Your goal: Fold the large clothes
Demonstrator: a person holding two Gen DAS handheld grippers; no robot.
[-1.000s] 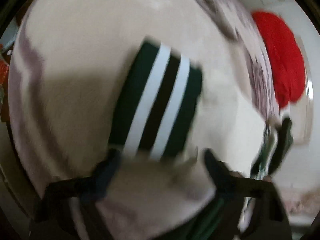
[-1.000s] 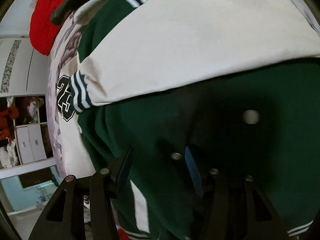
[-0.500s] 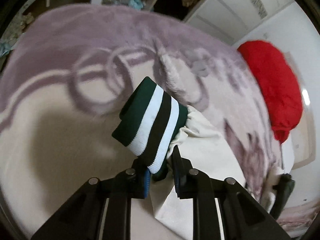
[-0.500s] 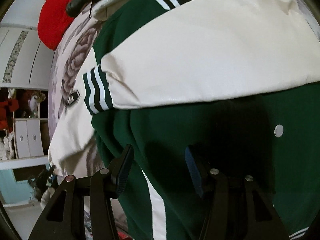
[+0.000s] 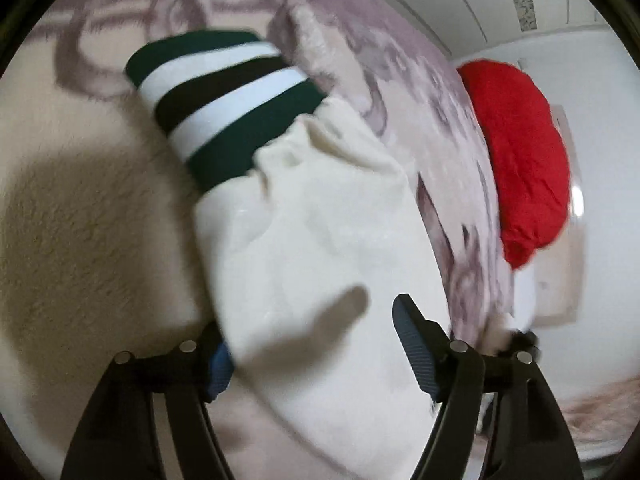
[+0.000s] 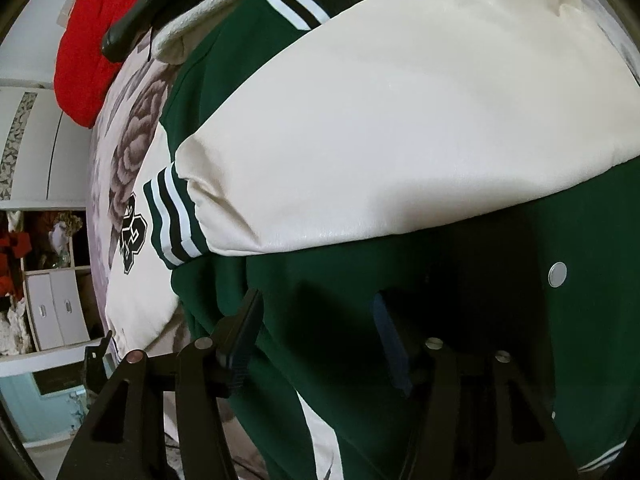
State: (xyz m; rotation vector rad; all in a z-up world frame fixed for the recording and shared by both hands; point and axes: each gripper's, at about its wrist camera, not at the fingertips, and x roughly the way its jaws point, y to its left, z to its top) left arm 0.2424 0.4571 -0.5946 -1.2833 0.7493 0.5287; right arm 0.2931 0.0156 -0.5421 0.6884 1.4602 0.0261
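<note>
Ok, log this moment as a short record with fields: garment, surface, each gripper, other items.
garment: green varsity jacket with cream leather-look sleeves
sleeve with striped cuff: cream sleeve lies on the bed, cuff away from the camera
surface: plush mauve-and-cream blanket
left gripper: jaws have just been opening; sleeve lies between the fingers, released
right gripper: open, over the green body, nothing gripped
other items: red fabric bundle at the blanket's far edge
</note>
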